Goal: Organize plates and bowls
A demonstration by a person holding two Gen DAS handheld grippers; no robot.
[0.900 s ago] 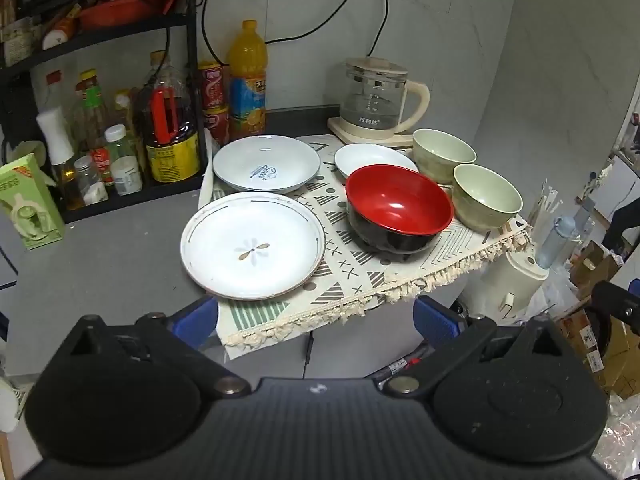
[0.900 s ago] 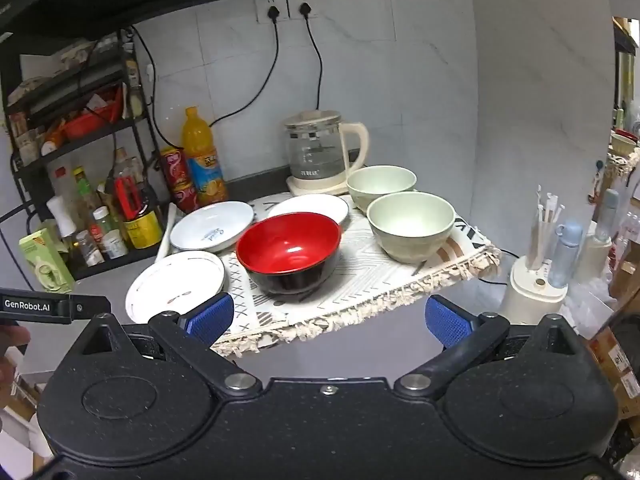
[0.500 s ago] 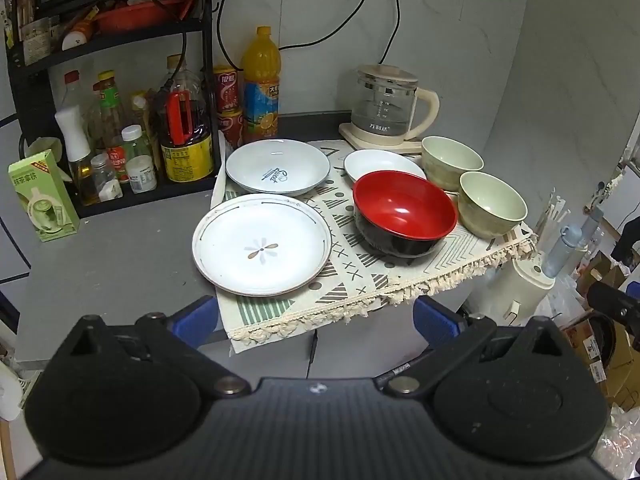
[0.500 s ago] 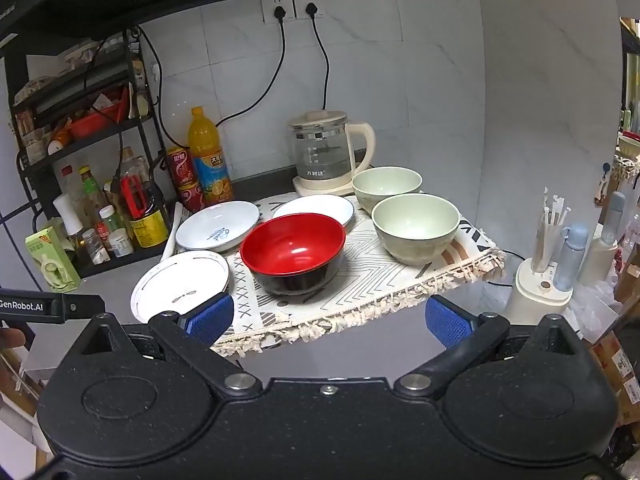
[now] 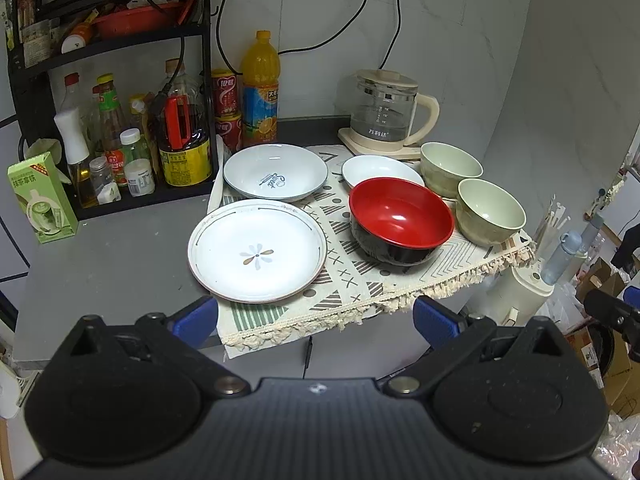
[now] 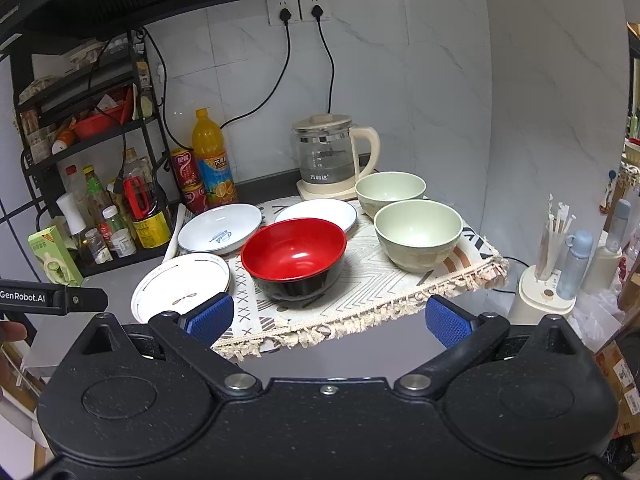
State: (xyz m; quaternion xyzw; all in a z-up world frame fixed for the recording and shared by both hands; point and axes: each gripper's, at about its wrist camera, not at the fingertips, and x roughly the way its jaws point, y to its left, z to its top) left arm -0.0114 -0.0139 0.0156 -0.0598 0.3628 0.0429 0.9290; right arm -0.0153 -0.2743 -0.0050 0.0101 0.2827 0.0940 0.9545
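Observation:
On a patterned fringed mat [image 5: 360,280] [image 6: 380,284] lie a flower-print white plate [image 5: 258,250] [image 6: 182,286], a deeper white plate with script [image 5: 275,172] [image 6: 220,228], a small white dish [image 5: 380,170] [image 6: 316,214], a red-and-black bowl [image 5: 400,218] [image 6: 294,256] and two pale green bowls [image 5: 490,210] [image 5: 450,166] [image 6: 416,234] [image 6: 390,188]. My left gripper [image 5: 316,322] hangs open in front of the mat's fringe, nothing between its blue pads. My right gripper [image 6: 328,320] is also open and empty, short of the red bowl.
A glass kettle [image 5: 384,112] [image 6: 328,156] stands behind the dishes. A black rack [image 5: 120,120] of bottles, an orange drink bottle [image 5: 260,88] and red cans fill the back left; a green carton [image 5: 42,198] sits left. A straw holder [image 6: 550,276] stands beyond the counter's right edge.
Both views have pulled back and tilted up a little, so the dishes sit lower and slightly farther. No dish has moved and both grippers stay open.

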